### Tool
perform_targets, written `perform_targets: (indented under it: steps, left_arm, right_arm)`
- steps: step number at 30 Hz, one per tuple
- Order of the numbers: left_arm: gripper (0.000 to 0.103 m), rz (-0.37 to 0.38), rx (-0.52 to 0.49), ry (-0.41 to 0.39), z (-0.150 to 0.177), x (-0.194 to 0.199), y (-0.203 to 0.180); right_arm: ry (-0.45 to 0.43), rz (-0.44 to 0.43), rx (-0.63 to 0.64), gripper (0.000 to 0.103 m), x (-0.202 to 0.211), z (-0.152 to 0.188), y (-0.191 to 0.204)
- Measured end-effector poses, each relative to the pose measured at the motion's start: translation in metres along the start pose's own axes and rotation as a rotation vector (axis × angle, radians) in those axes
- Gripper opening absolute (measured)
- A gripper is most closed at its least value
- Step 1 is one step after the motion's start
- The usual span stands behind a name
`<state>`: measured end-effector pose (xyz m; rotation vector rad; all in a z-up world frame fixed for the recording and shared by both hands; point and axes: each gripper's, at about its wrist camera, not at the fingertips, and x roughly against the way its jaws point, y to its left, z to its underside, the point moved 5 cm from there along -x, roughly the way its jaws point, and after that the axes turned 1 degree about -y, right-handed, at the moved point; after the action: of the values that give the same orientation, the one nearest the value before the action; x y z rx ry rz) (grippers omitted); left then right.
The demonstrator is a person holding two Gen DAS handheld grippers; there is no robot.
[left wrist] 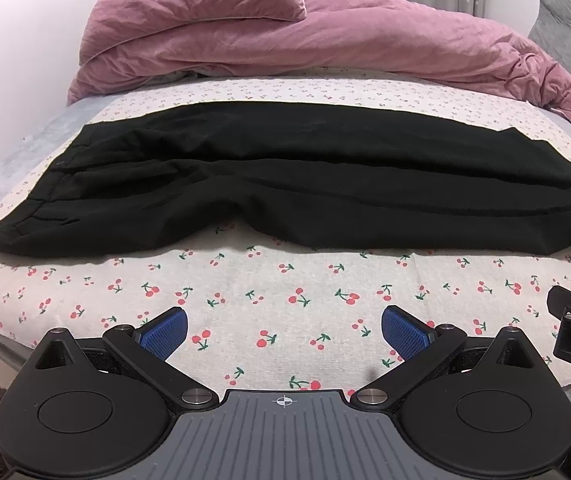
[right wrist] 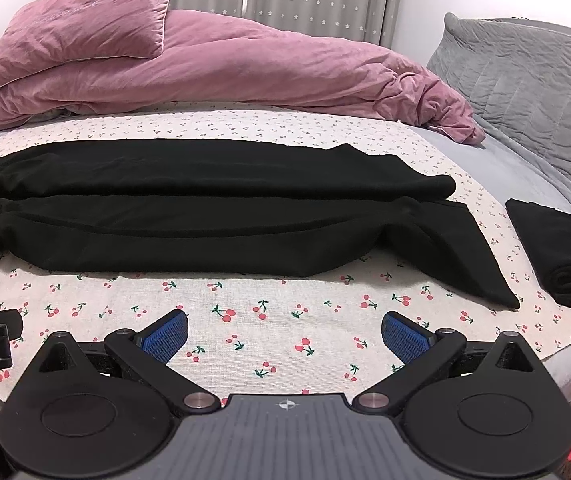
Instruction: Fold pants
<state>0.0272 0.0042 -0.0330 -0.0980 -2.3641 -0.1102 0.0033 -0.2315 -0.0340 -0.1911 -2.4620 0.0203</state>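
1. The black pants (left wrist: 285, 184) lay flat across the bed, on the cherry-print sheet (left wrist: 277, 292), waistband at the left end and the leg cuffs at the right end. They looked already doubled leg over leg, though the near cuff splayed outward.
2. Both tongs hovered over the sheet near the bed's front edge, short of the cloth. The left tongs (left wrist: 284, 330) and the right tongs (right wrist: 284, 332) each stood spread wide with nothing between the blue pads.
3. To do the next fold well, I judged each should pinch one end through all layers, tidy the splayed cuff first, then lift evenly.
4. Counted: one pair of pants spread out, one folded dark garment (right wrist: 565, 256) at the right, two tongs, one pink pillow (right wrist: 89, 24), one pink duvet (right wrist: 245, 72).
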Motion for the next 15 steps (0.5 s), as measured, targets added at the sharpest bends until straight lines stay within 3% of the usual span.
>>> perform_targets:
  steps: [15]
  left_arm:
    - [0.103,-0.01,-0.003,-0.005,0.0011,0.0011,0.0019]
  right_arm:
    - [0.004,-0.001,0.006,0.103,-0.0012,0.0008,0.0025]
